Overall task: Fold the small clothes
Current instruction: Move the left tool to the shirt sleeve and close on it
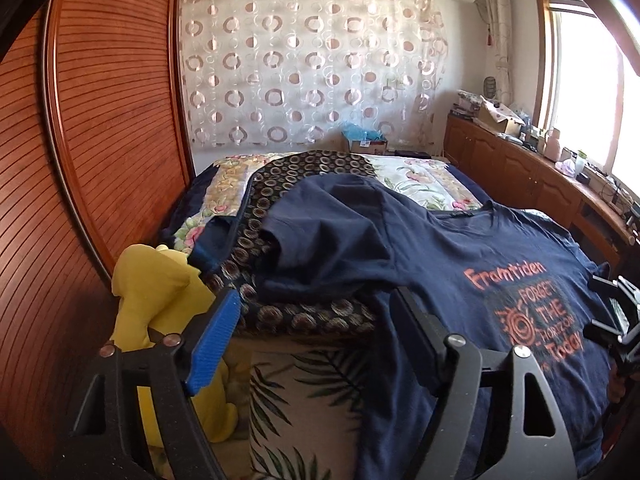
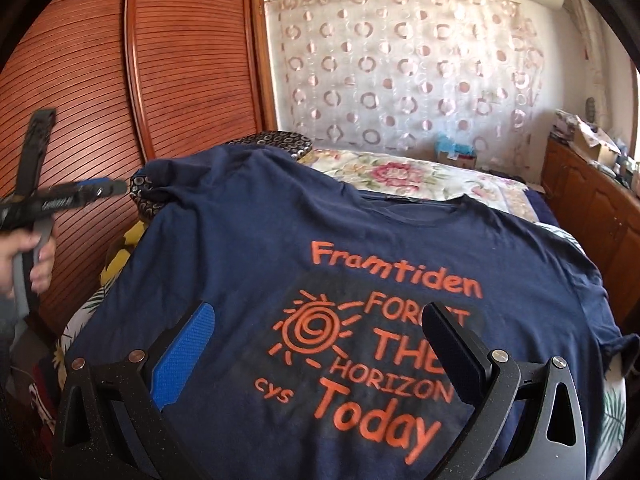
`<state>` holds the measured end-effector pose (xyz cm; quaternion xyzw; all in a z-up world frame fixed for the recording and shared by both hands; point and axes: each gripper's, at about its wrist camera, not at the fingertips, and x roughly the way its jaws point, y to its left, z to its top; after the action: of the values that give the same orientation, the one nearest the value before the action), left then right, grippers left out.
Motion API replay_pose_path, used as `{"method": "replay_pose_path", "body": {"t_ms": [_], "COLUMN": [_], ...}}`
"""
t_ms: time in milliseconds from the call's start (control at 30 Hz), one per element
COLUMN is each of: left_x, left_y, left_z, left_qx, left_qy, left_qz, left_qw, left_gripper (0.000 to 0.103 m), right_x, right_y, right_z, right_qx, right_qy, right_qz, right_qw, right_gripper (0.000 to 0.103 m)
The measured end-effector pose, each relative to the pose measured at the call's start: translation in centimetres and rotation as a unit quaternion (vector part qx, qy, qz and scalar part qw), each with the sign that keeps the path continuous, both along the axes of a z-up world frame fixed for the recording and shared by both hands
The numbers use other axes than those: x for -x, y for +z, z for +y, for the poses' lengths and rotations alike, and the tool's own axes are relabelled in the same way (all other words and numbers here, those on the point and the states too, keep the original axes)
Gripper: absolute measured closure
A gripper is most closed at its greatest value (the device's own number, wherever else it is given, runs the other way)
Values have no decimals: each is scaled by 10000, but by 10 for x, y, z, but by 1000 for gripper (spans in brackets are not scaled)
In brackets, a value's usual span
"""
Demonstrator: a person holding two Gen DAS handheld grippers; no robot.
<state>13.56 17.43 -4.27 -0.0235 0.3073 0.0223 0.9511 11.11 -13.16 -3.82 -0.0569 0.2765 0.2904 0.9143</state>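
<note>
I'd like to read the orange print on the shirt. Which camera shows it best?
The right wrist view: the print fills the middle, large and nearly whole. In the left wrist view it sits small and slanted near the right edge.

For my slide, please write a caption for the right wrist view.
Open right gripper above a navy T-shirt spread print-up on the bed.

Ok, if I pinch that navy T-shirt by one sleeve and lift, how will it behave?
The navy T-shirt already wrinkles and drapes over the bed edge, so it will probably hang limp. The orange print may fold slightly stiffer. It likely drags rather than slides.
</note>
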Motion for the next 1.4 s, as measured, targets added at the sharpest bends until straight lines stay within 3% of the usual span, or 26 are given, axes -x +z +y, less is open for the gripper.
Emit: {"method": "replay_pose_path", "body": {"t_ms": [133, 233, 367, 467, 567, 633, 767, 1033, 1100, 1167, 1267, 1400], "left_x": [-26, -43, -63, -75, -80, -80, -78, -83, -92, -92, -83, -71], "left_y": [0, -3, -7, -6, -5, 0, 24, 70, 73, 75, 79, 80], "left_z": [13, 21, 23, 22, 15, 4, -13, -103, -125, -139, -151, -145], "left_qx": [113, 312, 304, 172, 77, -135, -128, -605, -800, -712, -595, -467], "left_qy": [22, 4, -36, -37, -218, -244, -524, -1292, -1340, -1635, -1826, -1888], "left_qz": [187, 339, 503, 655, 770, 800, 566, 324, 461, 517, 402, 368], "left_qw": [9998, 9989, 9983, 9977, 9968, 9964, 9969, 9892, 9867, 9826, 9806, 9802], "left_gripper": [32, 44, 45, 75, 99, 99, 100, 100, 99, 88, 60, 59], "right_x": [-5, -14, -25, -36, -41, -40, -37, -30, -27, -22, -19, -20], "right_y": [8, 6, 0, -4, -2, -3, -5, -1, 2, 3, 4, 0], "right_z": [-4, 0, 10, 15, 14, 9, 4, -13, -17, -19, -23, -24], "right_qx": [-23, 14, 60, 9, -75, -94, -116, -130, -115, -159, -223, -141], "right_qy": [101, 188, 249, 363, 402, 386, 319, 79, 22, 8, 12, -100], "right_qz": [32, 19, -62, 115, 161, 153, 128, -15, -46, -57, -39, -53], "right_qw": [9999, 9998, 9997, 9993, 9990, 9991, 9993, 9999, 9999, 9999, 9997, 9998], "right_gripper": [0, 0, 0, 0, 0, 0, 0, 0, 0, 0, 0, 0]}}
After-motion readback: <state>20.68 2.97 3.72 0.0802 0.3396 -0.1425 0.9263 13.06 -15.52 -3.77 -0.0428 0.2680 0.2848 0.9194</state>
